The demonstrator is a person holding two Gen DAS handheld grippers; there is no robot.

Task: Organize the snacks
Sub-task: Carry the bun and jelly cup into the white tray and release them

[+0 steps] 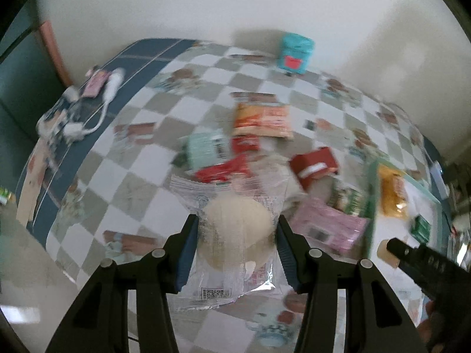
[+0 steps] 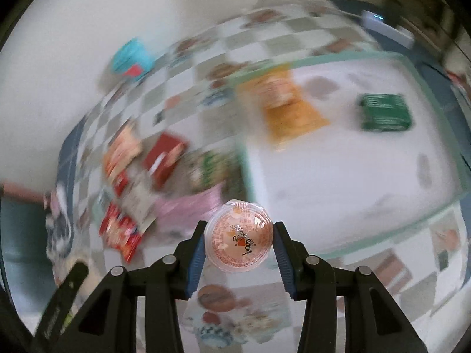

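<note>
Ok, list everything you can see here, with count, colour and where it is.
Wrapped bun: one, pale, clear wrapper, in left gripper.
Jelly cup: one, orange, in right gripper.
Tray: one, white, green rim, on table, right side.
Orange packet: one, in tray.
Green packet: one, in tray.
Loose snacks: several, mixed colours, mid-table.
Teal box: one, far edge.
Left gripper: black, shut.
Right gripper: black, shut.

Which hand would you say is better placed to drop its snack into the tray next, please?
Probably right. The right gripper holds a jelly cup just off the tray rim, while the left gripper, holding a bun, has loose snacks between it and the tray.
</note>
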